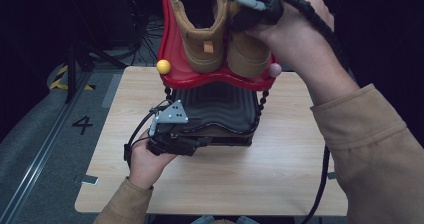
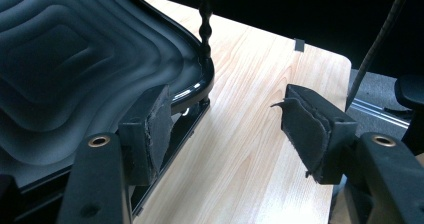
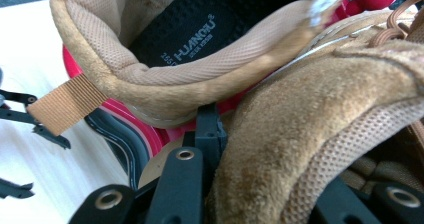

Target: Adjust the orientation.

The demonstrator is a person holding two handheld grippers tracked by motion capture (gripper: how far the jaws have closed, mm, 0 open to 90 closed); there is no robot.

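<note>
Two tan suede boots stand on the red top tray [image 1: 210,79] of a small rack. My right gripper [image 1: 255,6] is shut on the collar of the right boot [image 1: 247,54], and its jaws clamp that boot's suede side [image 3: 310,124]. The left boot [image 1: 202,39] stands beside it with its insole showing [image 3: 190,39]. My left gripper [image 1: 197,143] stands open at the front left corner of the black ribbed lower tray [image 1: 220,109]. One of its pads [image 2: 150,129] rests against that tray's rim [image 2: 200,84], while the other pad [image 2: 310,129] is over bare table.
The rack stands at the back middle of a light wooden table [image 1: 225,179]. A yellow ball [image 1: 163,66] and a pink ball [image 1: 275,70] cap the rack's beaded posts [image 2: 205,29]. Grey floor with a painted "4" [image 1: 82,124] lies to the left.
</note>
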